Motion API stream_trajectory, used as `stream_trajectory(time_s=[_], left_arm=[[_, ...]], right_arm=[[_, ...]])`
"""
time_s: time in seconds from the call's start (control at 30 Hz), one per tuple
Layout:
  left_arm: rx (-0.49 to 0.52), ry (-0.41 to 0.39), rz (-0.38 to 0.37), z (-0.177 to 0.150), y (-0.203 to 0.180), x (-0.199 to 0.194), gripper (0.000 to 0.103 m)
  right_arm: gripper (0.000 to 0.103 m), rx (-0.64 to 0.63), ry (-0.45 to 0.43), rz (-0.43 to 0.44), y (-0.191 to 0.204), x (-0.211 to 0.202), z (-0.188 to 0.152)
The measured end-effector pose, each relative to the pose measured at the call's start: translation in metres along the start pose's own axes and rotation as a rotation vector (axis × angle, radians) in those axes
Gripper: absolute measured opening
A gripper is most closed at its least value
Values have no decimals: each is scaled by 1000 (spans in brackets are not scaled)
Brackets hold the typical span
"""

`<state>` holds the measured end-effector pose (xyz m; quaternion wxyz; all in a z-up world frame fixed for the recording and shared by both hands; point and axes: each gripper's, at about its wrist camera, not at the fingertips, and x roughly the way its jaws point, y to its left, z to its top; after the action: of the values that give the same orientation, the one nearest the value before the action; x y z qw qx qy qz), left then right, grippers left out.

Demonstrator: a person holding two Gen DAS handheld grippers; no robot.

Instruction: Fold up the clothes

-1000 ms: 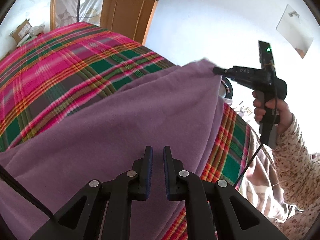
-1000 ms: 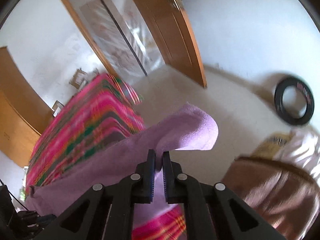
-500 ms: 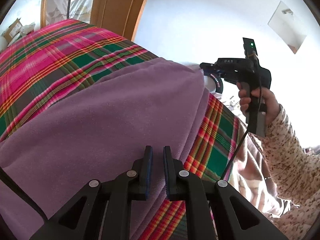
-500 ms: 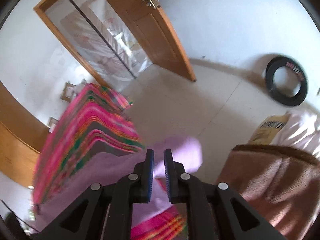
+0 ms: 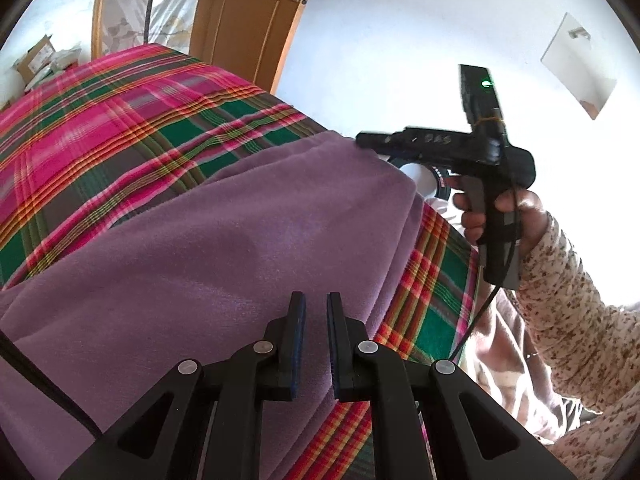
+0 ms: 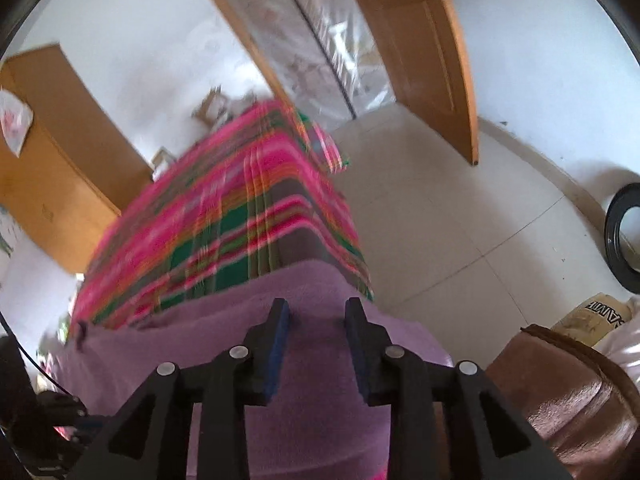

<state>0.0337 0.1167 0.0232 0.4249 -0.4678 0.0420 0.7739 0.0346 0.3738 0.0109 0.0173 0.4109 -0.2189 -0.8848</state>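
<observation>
A purple fleece garment [image 5: 208, 248] lies spread on a bed with a pink and green plaid cover [image 5: 100, 120]. My left gripper [image 5: 316, 308] hovers just above the cloth near the bed's right edge, jaws narrowly apart with nothing between them. My right gripper [image 6: 318, 308] is open and empty above the garment's far corner [image 6: 312, 280], which rests on the bed. In the left wrist view the right gripper [image 5: 360, 141] sits at that corner, held by a hand in a floral sleeve.
The bed's edge drops to a pale tiled floor [image 6: 440, 220]. A wooden door [image 6: 420, 52] and a wardrobe [image 6: 52, 152] stand beyond. A black ring [image 6: 624, 236] leans at the wall. A brown cushion [image 6: 568, 392] lies at the right.
My right gripper lowered the garment's corner onto the bed, let it go and opened wide. The cloth now lies flat. My left gripper stayed about where it was.
</observation>
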Motion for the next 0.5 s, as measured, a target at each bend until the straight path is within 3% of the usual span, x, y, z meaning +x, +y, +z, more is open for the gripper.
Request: stream_trajectory(time_s=[0.1, 0.33, 0.5], left_arm=[[-4, 0, 5, 1, 2, 0, 11], [-15, -12, 5, 1, 6, -2, 11], [-17, -35, 13, 2, 7, -9, 11]], right_arm=[[33, -1, 4, 8, 1, 3, 1], [4, -17, -40, -13, 0, -5, 4], [4, -38, -107, -41, 10, -7, 18]])
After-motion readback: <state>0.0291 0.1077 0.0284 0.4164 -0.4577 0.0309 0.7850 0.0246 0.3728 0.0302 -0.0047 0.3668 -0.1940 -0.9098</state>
